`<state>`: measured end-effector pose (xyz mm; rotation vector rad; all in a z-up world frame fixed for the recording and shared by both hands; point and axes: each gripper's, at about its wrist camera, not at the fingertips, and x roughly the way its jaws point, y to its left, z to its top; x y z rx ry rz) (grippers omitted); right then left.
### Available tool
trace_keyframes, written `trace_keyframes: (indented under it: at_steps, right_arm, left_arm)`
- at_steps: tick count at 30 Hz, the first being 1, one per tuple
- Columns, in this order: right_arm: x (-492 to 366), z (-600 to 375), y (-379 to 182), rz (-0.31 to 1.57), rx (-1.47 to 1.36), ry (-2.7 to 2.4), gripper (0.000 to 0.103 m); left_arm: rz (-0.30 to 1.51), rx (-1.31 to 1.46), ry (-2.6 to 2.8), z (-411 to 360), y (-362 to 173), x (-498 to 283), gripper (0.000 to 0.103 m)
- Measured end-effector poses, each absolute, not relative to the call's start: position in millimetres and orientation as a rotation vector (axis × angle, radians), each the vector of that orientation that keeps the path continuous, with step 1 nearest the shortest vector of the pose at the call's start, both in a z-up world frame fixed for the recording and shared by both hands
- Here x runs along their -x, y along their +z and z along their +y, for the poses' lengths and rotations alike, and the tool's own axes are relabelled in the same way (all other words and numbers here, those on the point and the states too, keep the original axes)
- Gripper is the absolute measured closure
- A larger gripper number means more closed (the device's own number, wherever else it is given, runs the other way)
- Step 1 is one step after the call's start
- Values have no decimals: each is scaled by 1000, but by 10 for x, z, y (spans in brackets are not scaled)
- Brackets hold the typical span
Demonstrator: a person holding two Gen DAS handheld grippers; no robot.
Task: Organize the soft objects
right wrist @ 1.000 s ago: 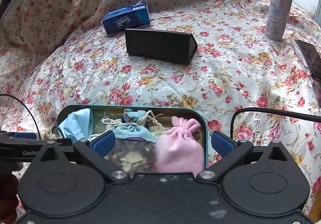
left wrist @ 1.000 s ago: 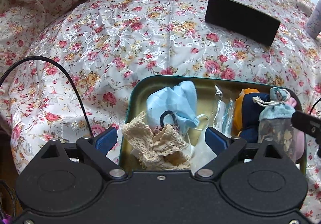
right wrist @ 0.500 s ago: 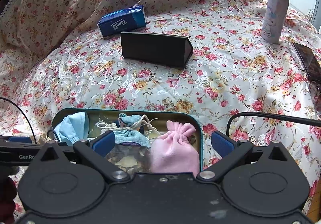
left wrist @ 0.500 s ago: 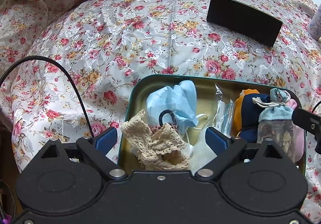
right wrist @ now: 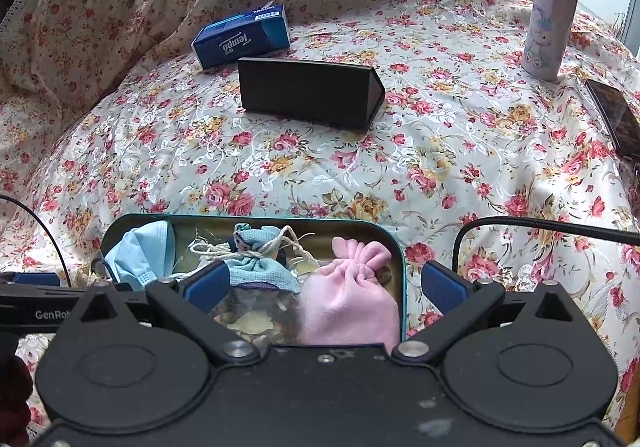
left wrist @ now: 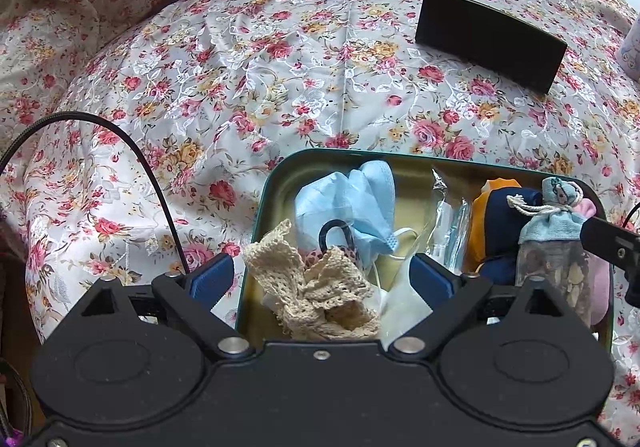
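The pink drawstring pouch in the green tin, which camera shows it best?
The right wrist view: the pink drawstring pouch sits close between the open right gripper fingers, gathered top and body plain to see. In the left wrist view only a pink sliver shows at the tin's far end, behind the blue-topped sachet.

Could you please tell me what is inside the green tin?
The green tin holds a blue face mask, cream lace, a pink pouch and a blue-topped sachet; whatever lies beneath them is covered.
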<state>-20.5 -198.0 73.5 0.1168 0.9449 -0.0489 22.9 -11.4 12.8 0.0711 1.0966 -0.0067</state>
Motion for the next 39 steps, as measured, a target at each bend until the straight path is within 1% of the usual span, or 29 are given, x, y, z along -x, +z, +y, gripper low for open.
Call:
trace_keyframes:
  at_steps: [39]
  right_arm:
    - [198,-1957,688,968,-135,-45,0]
  left_arm:
    - [1107,-61,2,-95,90,-238,11]
